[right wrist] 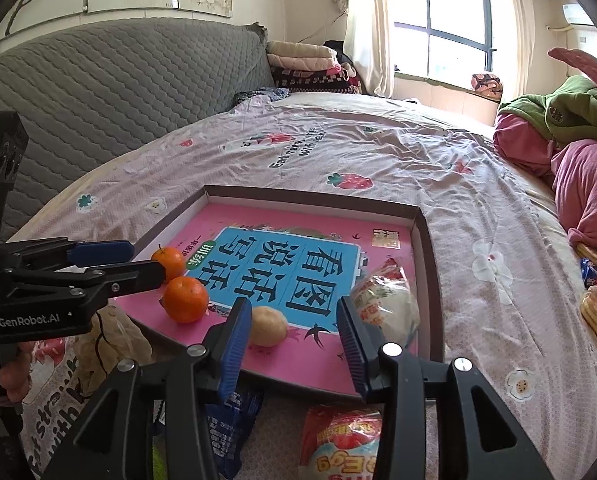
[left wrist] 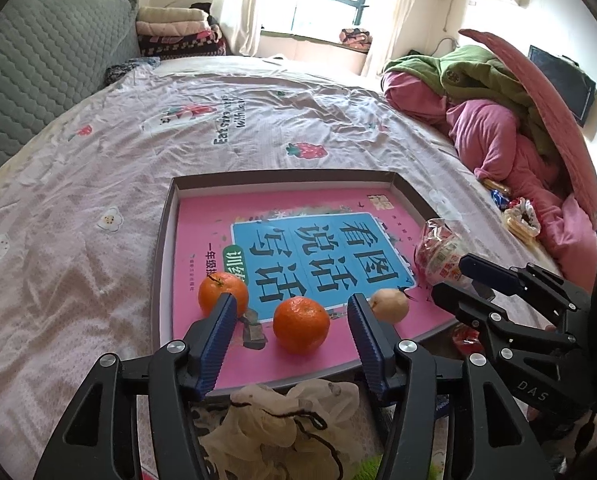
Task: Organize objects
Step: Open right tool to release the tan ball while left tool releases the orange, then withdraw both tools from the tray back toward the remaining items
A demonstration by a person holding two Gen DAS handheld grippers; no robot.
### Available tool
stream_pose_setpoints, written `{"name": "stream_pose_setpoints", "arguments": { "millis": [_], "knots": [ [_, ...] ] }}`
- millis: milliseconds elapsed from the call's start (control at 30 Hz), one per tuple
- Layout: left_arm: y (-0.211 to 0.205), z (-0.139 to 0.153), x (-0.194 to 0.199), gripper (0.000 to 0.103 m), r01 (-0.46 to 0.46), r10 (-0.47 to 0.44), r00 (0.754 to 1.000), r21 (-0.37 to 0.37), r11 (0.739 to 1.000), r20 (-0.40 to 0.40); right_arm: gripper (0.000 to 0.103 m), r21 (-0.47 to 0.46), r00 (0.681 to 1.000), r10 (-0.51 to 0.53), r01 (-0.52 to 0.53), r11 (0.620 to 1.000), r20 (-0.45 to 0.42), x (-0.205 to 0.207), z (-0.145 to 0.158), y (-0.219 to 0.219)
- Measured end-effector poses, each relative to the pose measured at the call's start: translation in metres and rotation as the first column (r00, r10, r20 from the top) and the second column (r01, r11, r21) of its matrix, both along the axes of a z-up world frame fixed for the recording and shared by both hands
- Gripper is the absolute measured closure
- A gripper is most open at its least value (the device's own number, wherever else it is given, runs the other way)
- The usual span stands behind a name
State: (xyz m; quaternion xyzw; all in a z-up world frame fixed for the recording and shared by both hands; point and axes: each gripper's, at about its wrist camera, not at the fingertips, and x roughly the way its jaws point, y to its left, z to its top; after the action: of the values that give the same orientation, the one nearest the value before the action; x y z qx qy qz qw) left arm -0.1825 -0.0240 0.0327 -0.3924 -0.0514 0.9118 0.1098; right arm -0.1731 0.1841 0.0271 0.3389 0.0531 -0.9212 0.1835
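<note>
Both your grippers, left (left wrist: 290, 312) and right (right wrist: 292, 320), hover with jaws apart and empty over the tray (left wrist: 166, 216) on the bed. Two oranges (left wrist: 301, 323), a pale fruit (right wrist: 267, 326) and a snack bag (right wrist: 386, 304) lie inside. Round fruit may roll if nudged.

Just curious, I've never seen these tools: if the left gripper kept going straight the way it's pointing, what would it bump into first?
Most likely the nearer tangerine, which sits on the pink book in the tray, right between the open left gripper fingers. Depth is hard to judge through the fisheye.
</note>
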Motion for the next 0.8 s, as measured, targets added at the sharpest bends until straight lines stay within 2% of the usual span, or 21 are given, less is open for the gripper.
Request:
{"name": "stream_pose_setpoints", "arguments": {
  "millis": [800],
  "knots": [
    [-0.007, 0.018, 0.025, 0.042, -0.035, 0.034, 0.998, -0.022, 0.999, -0.05, 0.057, -0.03, 0.999, -0.022, 0.021, 0.999, -0.037, 0.007, 0.015, 0.013]
  ]
}}
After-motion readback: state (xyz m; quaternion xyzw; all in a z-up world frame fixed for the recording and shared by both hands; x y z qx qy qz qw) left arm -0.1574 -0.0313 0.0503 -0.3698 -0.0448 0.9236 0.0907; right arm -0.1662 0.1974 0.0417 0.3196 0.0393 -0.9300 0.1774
